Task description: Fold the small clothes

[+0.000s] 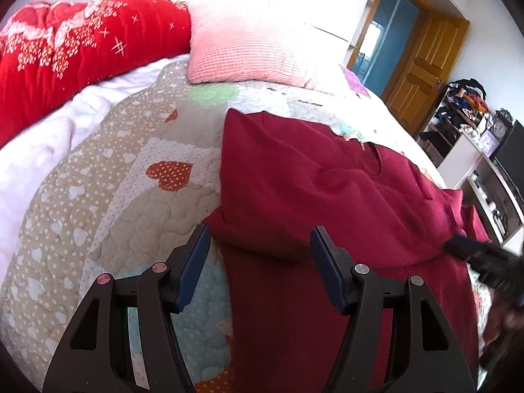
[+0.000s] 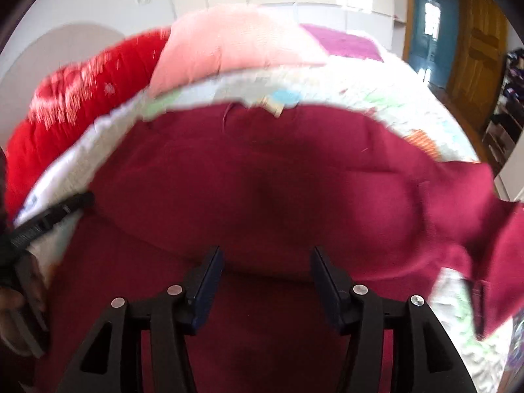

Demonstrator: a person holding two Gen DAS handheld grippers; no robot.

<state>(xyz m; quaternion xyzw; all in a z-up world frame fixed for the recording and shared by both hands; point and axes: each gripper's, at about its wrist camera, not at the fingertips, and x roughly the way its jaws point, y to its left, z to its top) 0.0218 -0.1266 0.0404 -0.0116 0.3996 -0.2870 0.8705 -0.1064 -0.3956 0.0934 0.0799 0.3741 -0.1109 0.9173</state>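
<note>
Two tools hang over a dark red garment spread on the bed's quilt, partly folded, with a flap doubled over its near left side. Left tool has its jaws apart, straddling that folded edge without pinching it. Right tool also stands with jaws apart above the cloth, holding nothing. My worry: a loose sleeve trails off to the right, and a grab at one layer could drag the fold open. Far off lie a pink pillow and a red blanket, both well clear of the work
</note>
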